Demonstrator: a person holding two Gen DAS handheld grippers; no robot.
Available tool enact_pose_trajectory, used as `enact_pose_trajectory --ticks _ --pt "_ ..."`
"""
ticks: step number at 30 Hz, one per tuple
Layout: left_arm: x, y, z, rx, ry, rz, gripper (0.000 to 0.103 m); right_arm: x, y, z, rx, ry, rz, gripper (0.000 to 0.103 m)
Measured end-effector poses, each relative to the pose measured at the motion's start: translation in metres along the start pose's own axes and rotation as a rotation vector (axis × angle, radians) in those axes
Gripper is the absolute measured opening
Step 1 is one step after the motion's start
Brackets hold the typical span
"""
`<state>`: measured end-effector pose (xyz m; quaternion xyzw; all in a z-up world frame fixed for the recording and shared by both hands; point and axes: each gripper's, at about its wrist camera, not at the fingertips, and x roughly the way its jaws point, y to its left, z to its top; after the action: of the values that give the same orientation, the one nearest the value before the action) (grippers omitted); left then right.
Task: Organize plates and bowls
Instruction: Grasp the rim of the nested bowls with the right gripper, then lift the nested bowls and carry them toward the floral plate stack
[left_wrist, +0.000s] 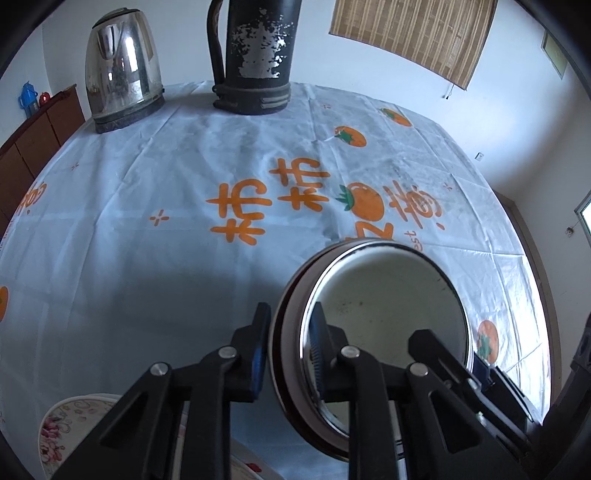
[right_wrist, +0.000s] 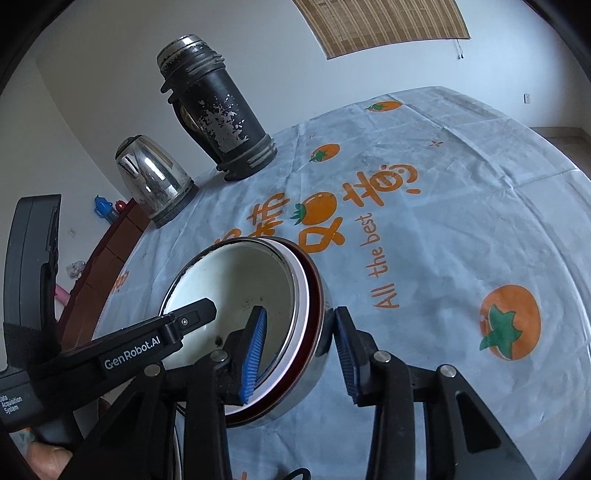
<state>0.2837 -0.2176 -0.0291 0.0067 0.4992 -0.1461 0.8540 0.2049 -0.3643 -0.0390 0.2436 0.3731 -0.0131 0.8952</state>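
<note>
Bowl (left_wrist: 388, 291): white inside with dark specks, chrome rim, dark-red band outside. Cloth (left_wrist: 147, 177), mid-frame: pale blue, orange characters and fruit with green leaves. Flask (left_wrist: 255, 55), top centre: black, paint flaked to silver. Kettle (left_wrist: 123, 66), upper left: shiny steel. Gripper pads (right_wrist: 255, 350): blue.

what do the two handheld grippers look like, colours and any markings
Both are matte black with angular linkage arms, silver pivot pins and ribbed blue pads. The left gripper carries white "GenRobot.AI" lettering, a dark grey handle and a black strap. The right gripper shows no lettering here.
</note>
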Motion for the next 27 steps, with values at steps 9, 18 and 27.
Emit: enact_pose_trajectory --ticks 9,18,27 --pt "-0.015 -0.021 -0.006 0.089 -0.067 0.06 0.021 0.009 -0.008 -0.003 0.066 0.089 0.027 0.041" --pt "-0.019 -0.035 -0.017 0.114 -0.032 -0.007 0.021 -0.01 -0.027 -0.006 0.106 0.11 -0.046 0.029" --pt "-0.03 -0.068 -0.036 0.196 -0.015 -0.009 0.021 -0.036 -0.039 -0.02 0.109 0.145 -0.119 0.029"
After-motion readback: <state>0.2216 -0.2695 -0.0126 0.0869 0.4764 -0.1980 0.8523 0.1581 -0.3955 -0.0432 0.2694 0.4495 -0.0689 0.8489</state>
